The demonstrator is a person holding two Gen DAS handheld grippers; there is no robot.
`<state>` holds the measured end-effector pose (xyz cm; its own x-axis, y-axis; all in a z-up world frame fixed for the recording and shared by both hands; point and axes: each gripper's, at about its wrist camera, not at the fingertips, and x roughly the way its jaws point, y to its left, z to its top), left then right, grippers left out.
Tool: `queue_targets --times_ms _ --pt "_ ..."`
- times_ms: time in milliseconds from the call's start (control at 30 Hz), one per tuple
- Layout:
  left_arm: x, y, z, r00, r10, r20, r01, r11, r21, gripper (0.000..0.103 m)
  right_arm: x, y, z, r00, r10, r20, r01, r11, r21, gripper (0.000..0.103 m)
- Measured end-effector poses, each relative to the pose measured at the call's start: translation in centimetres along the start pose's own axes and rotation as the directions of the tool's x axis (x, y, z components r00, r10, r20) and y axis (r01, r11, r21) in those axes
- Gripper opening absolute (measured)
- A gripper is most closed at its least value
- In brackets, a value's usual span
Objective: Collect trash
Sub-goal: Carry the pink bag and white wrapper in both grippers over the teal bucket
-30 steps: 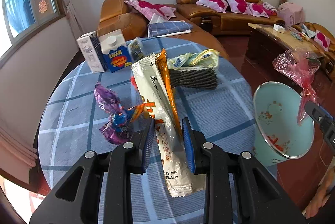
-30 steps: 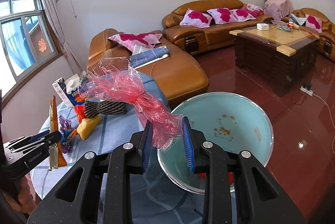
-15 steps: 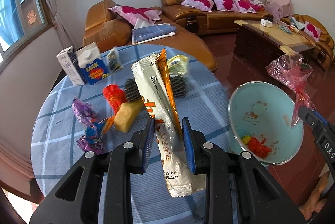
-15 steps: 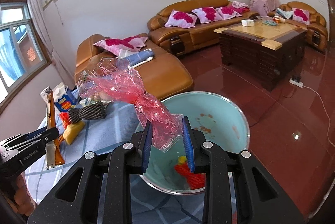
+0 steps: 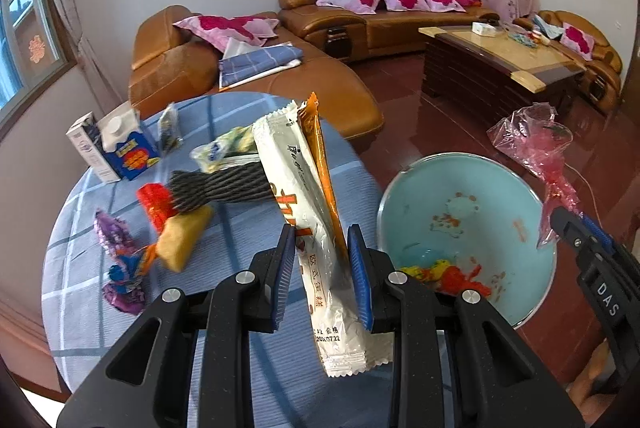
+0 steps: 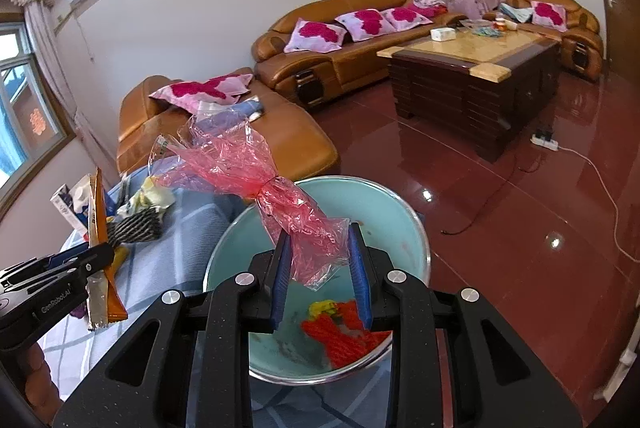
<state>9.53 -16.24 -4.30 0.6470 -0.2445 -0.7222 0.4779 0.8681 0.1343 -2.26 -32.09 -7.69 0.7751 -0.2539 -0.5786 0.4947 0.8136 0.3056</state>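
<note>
My left gripper (image 5: 322, 274) is shut on a white snack wrapper (image 5: 298, 188) and an orange wrapper (image 5: 320, 164), held upright above the blue checked table (image 5: 248, 348), just left of the light-blue bin (image 5: 480, 196). My right gripper (image 6: 320, 274) is shut on a crumpled red plastic bag (image 6: 256, 172), held over the bin (image 6: 248, 232), which holds red and yellow trash (image 6: 348, 336). The right gripper with the bag (image 5: 536, 148) also shows in the left wrist view, at the bin's right rim. The left gripper (image 6: 60, 280) shows at left in the right wrist view.
On the table lie purple candy wrappers (image 5: 120, 260), a yellow pack (image 5: 180, 240), a red wrapper (image 5: 156, 202), a black striped bundle (image 5: 224, 184), a green-white pack (image 5: 224, 148) and two cartons (image 5: 116, 148). Brown sofas (image 5: 360, 12) and a coffee table (image 5: 496, 68) stand behind.
Both grippers have moved toward the bin with their loads. The bin now sits closer under the right gripper, and the left gripper has shifted right along the table.
</note>
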Motion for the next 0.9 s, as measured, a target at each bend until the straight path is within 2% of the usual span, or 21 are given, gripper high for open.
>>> queue_targets --times_ms 200,567,900 --pt "1.2 -3.0 0.7 1.000 -0.014 -0.008 0.014 0.999 0.045 0.027 0.6 -1.6 0.3 0.999 -0.047 0.003 0.046 0.999 0.027 0.028" --pt "4.2 -6.5 1.1 0.997 -0.044 -0.060 0.049 0.995 0.085 0.027 2.1 -3.1 0.0 0.996 -0.079 -0.036 0.081 0.995 0.058 0.028" --pt "7.2 -8.5 1.4 0.990 -0.072 -0.121 0.083 0.992 0.091 0.028 2.9 -4.2 -0.2 0.992 -0.111 -0.061 0.116 0.990 0.084 0.028"
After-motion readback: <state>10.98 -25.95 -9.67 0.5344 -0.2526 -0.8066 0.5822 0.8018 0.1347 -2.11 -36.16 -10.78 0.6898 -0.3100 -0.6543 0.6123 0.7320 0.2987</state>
